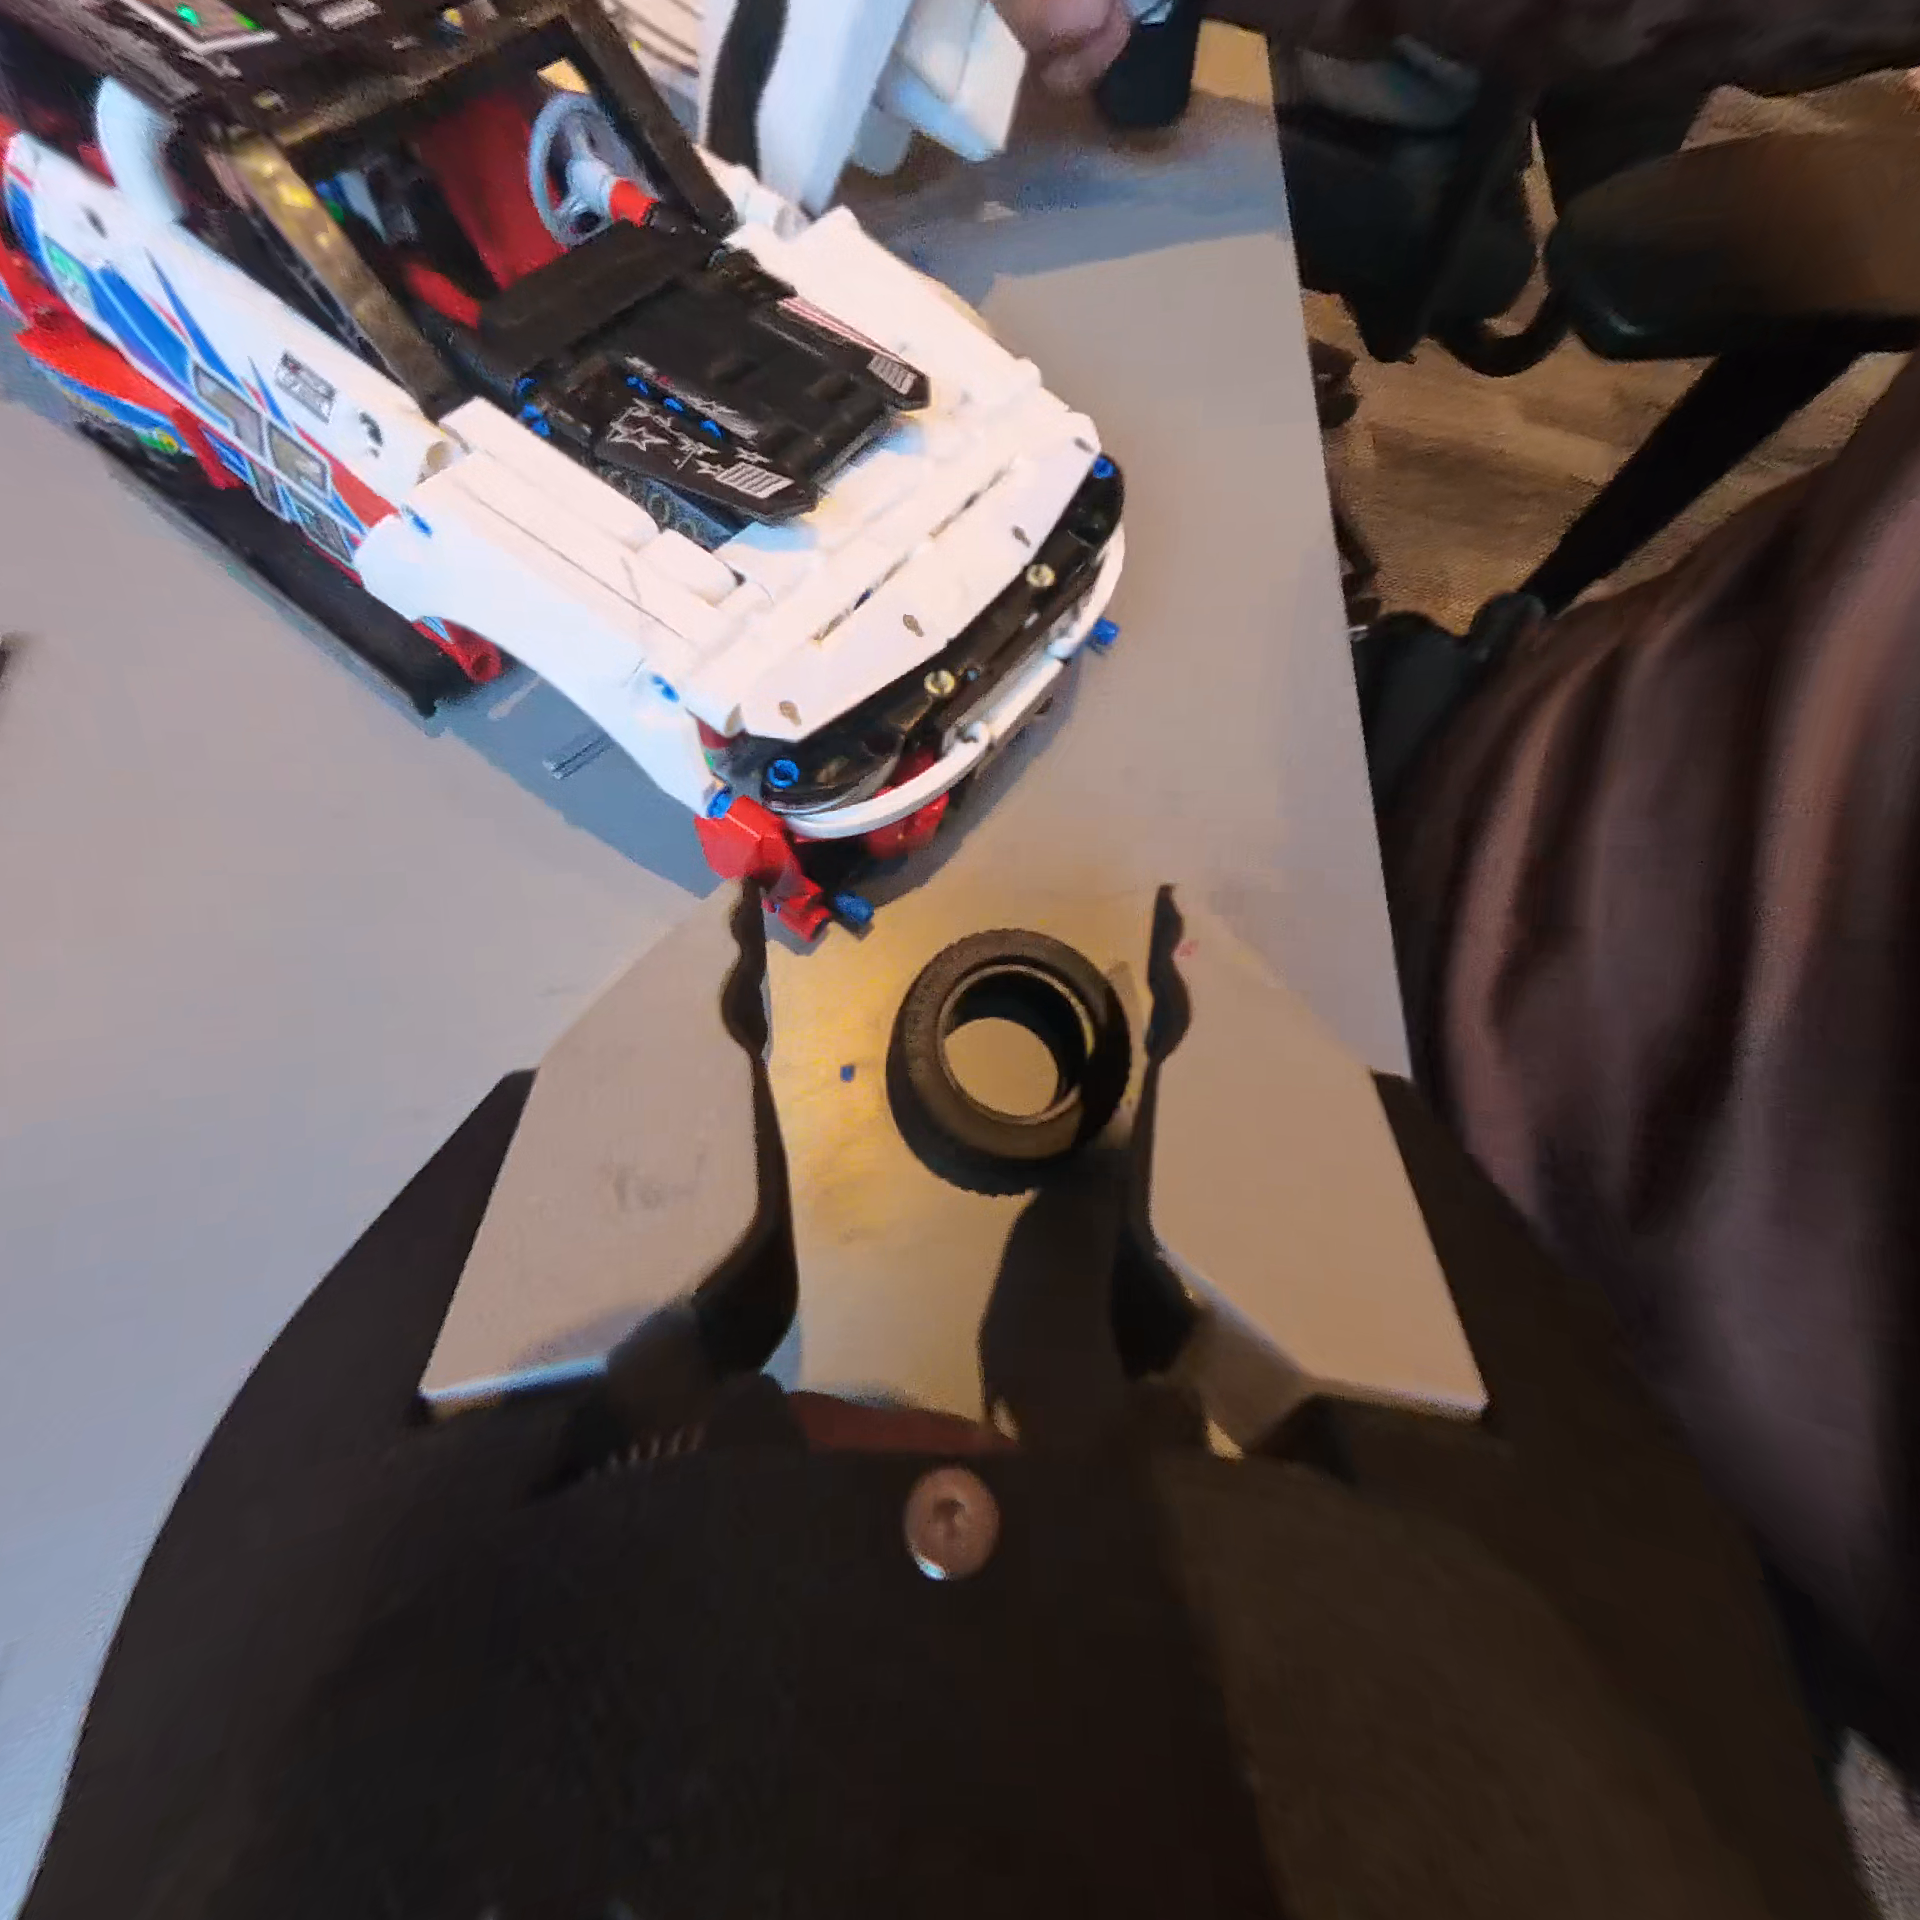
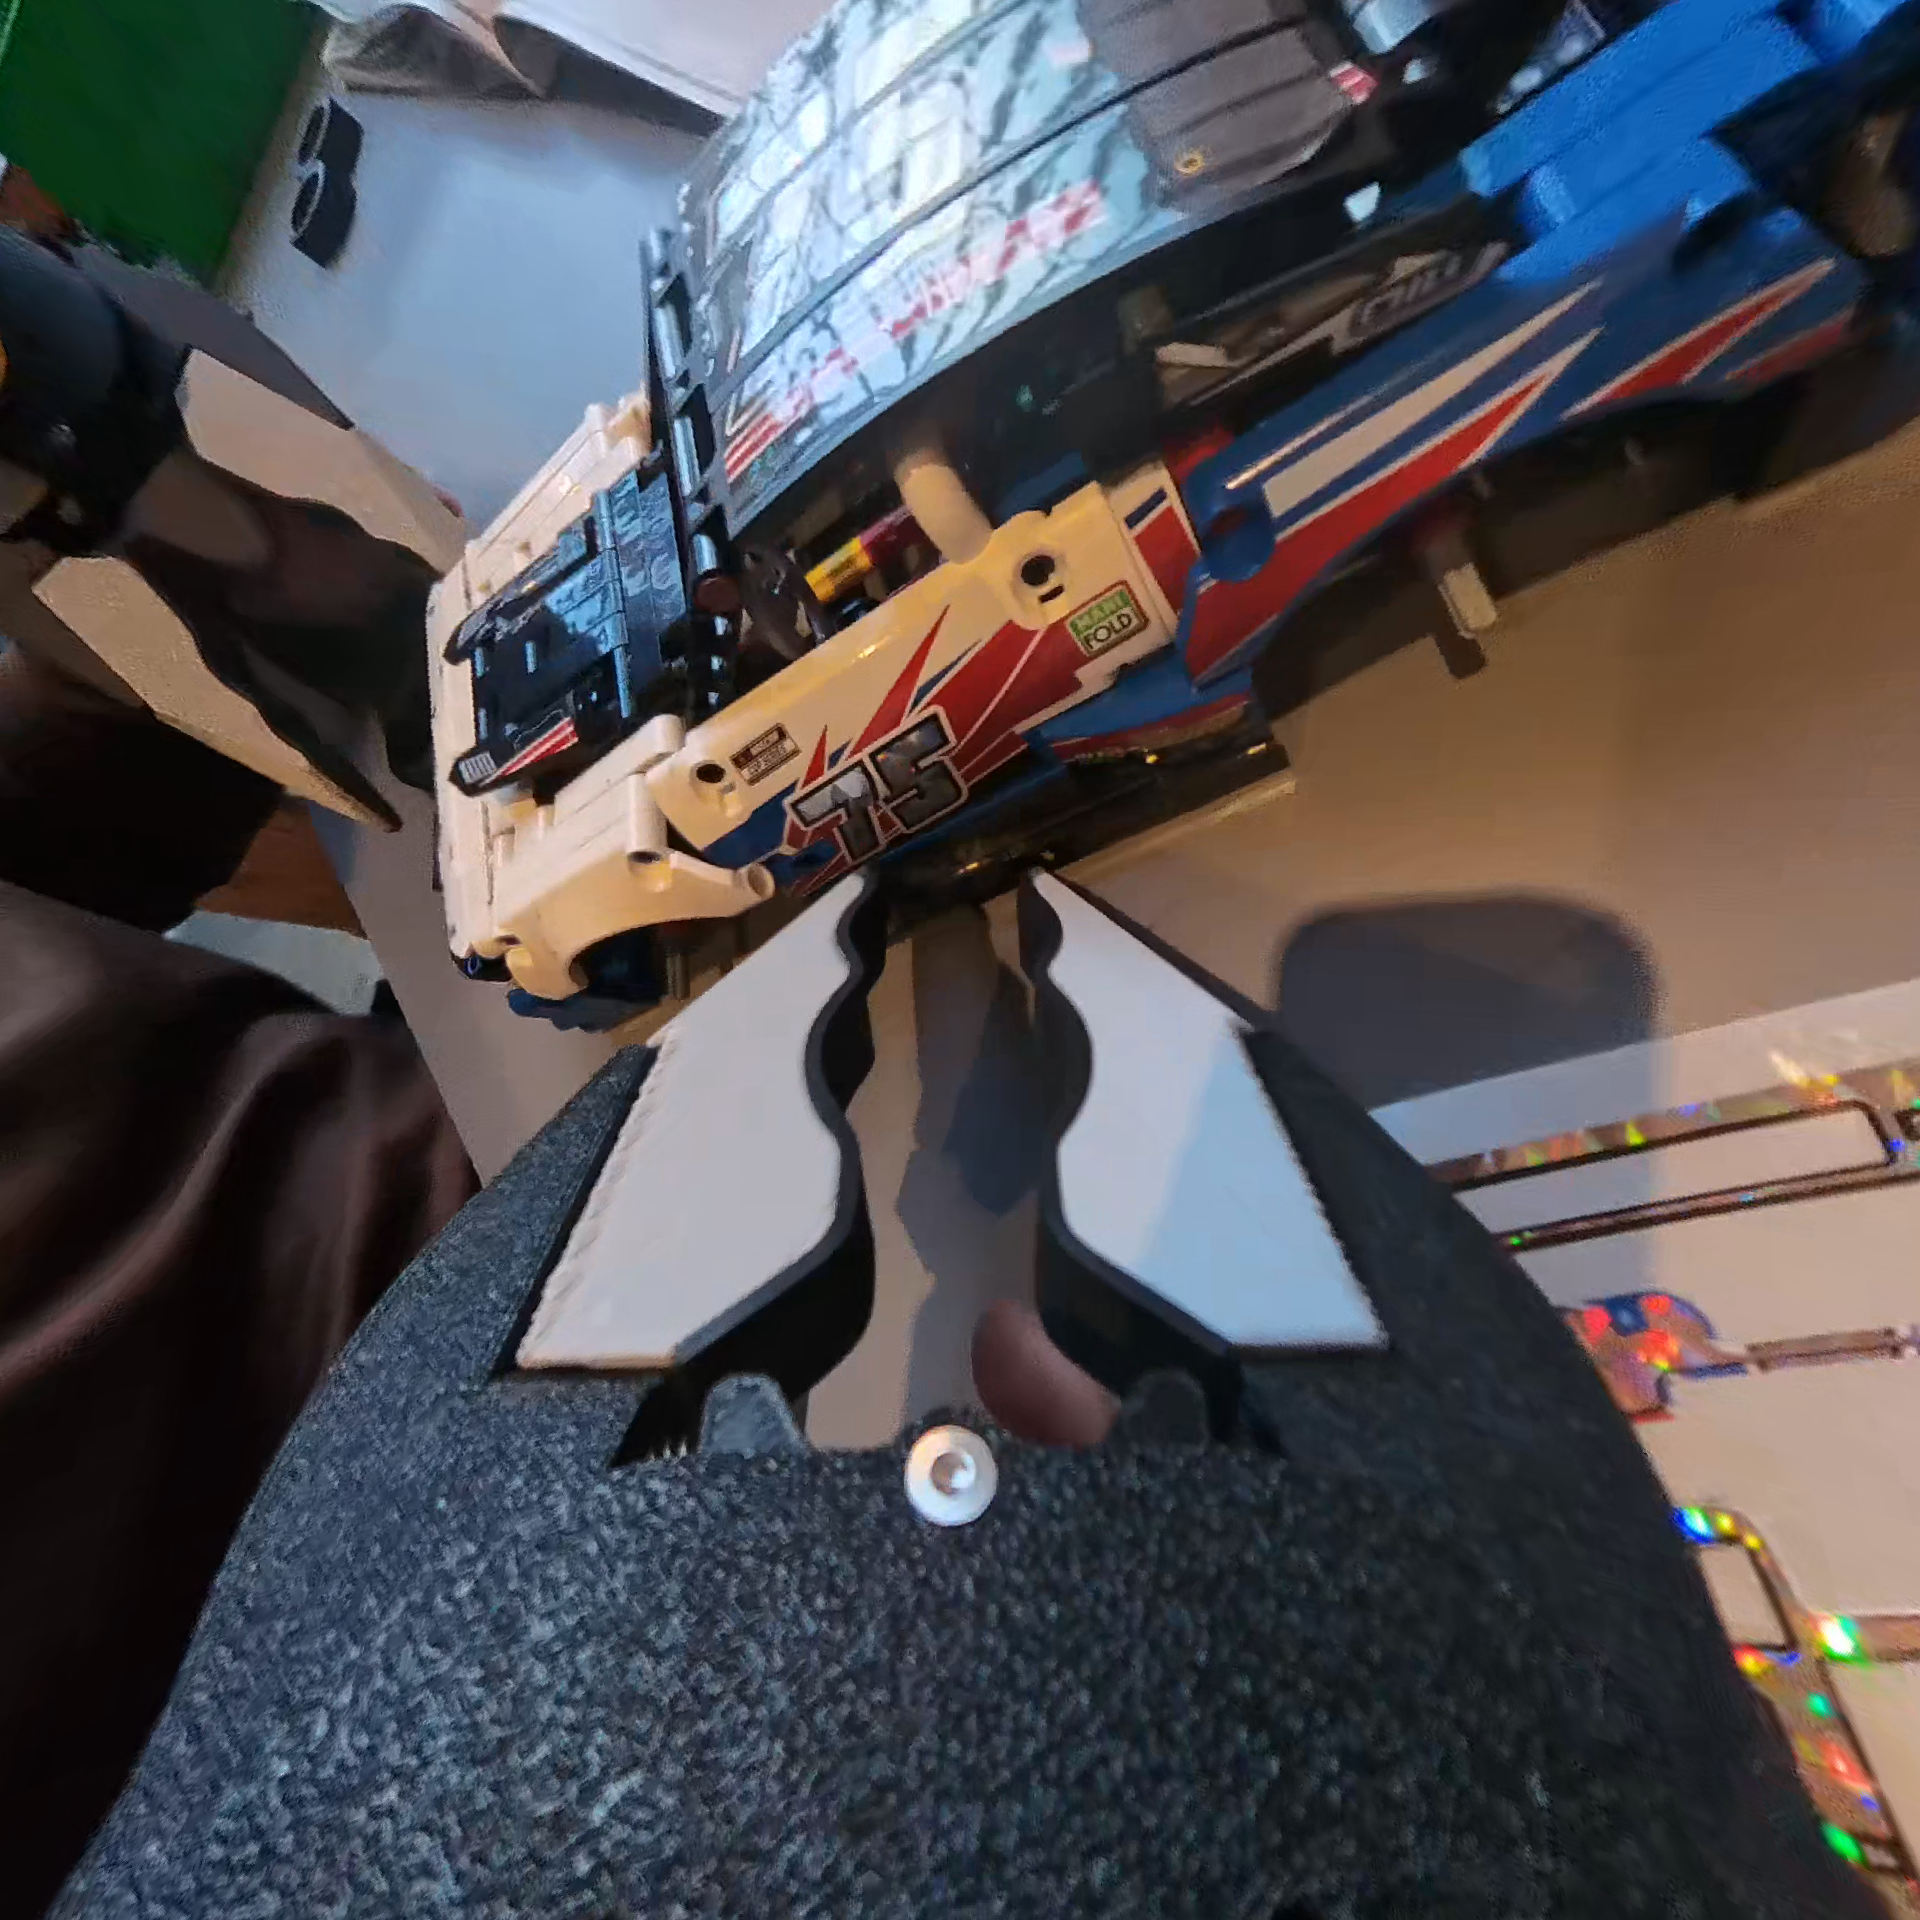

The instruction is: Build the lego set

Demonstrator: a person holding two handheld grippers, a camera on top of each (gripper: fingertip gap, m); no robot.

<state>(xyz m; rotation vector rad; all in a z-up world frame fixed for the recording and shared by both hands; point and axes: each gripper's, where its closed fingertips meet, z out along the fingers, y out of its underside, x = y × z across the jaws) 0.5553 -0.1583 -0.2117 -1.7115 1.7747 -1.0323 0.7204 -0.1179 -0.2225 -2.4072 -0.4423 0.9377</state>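
Black tyre (image 1: 1006, 1060) between open left tongs (image 1: 956, 935), hollow.

Glossy plastic car (image 1: 727, 499) and matt rubber tyre (image 1: 1006, 1060) on a smooth matt grey table (image 1: 260, 987).

the lego car (image 1: 665, 468) is sitting on the tabletop (image 1: 260, 987), its nose pointing toward the near right edge. a loose tyre (image 1: 1006, 1060) is lying on the tabletop just near of the car's nose, between the fingers of the left tongs (image 1: 961, 935), close to the right finger, though whether it is touching cannot be told. the right tongs (image 2: 951, 894) are pointing at the car's lower side, just behind the front wheel arch, tips right at the bottom edge. a sticker sheet (image 2: 1714, 1299) is lying on the tabletop to the right of those tongs. the left tongs are showing at the far left of the right wrist view, beside the car's nose.
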